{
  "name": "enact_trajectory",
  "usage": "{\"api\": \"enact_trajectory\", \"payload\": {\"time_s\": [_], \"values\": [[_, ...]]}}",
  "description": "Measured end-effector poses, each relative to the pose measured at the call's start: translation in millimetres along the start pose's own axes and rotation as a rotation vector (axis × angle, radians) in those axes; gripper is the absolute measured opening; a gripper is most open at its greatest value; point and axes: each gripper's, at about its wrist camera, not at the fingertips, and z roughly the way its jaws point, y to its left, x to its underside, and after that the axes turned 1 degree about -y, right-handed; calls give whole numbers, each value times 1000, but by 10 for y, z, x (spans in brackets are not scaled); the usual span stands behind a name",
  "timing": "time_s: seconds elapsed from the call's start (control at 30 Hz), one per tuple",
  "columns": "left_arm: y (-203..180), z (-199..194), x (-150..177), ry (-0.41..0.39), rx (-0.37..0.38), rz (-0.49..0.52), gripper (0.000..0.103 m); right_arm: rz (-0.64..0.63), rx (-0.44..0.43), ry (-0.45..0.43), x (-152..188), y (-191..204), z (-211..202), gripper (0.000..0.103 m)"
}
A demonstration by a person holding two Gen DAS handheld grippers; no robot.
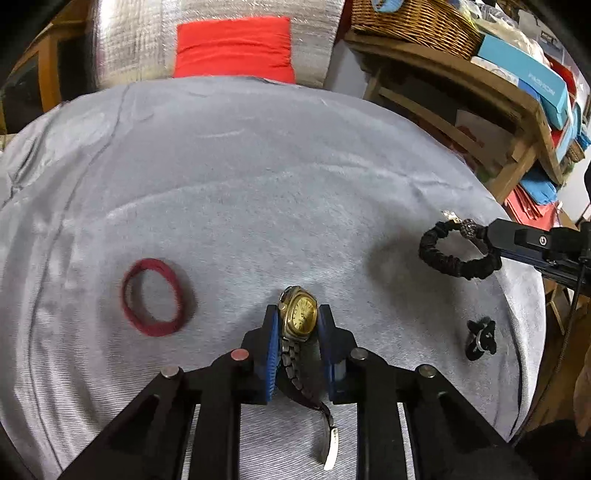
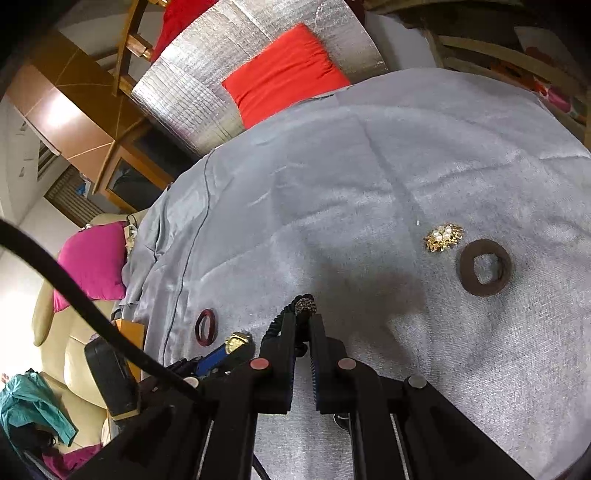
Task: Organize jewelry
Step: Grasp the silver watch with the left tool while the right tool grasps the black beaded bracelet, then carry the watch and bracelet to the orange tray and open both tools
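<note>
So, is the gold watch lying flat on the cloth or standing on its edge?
On its edge: the gold watch stands between the left gripper fingers, its strap trailing down behind onto the grey cloth.

The cloth (image 1: 258, 177) is looking like soft, napped grey fabric, catching a faint sheen; the watch (image 1: 300, 314) is showing polished gold metal with a linked steel band; the bangle (image 1: 153, 297) is appearing matt dark red; the bracelet (image 1: 456, 260) is reading as black ruched fabric; the brooch (image 2: 443, 236) is glinting gold with glossy pearls; the basket (image 1: 413, 26) is looking like rough woven wicker.
</note>
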Motion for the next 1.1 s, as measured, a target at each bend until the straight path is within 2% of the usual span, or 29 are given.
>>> {"api": "enact_trajectory", "payload": {"time_s": [0.1,0.33,0.43,0.7,0.87,1.1], "values": [[104,-177,-32,-50,10,-41,15,-10,-5,-4,2,42,2,8],[425,-733,-94,-232,10,-132,15,-71,-15,-16,53,303,73,8],[566,-901,-107,-286,9,-162,14,-108,-18,-23,93,472,129,8],[944,-1433,-27,-414,-11,-244,14,-218,-71,-21,284,1045,357,8],[1194,-1915,100,-523,-23,-286,14,-305,-102,-23,438,1458,509,8],[1712,-2551,366,-641,-108,-374,14,-417,-201,-32,685,2157,674,8]]}}
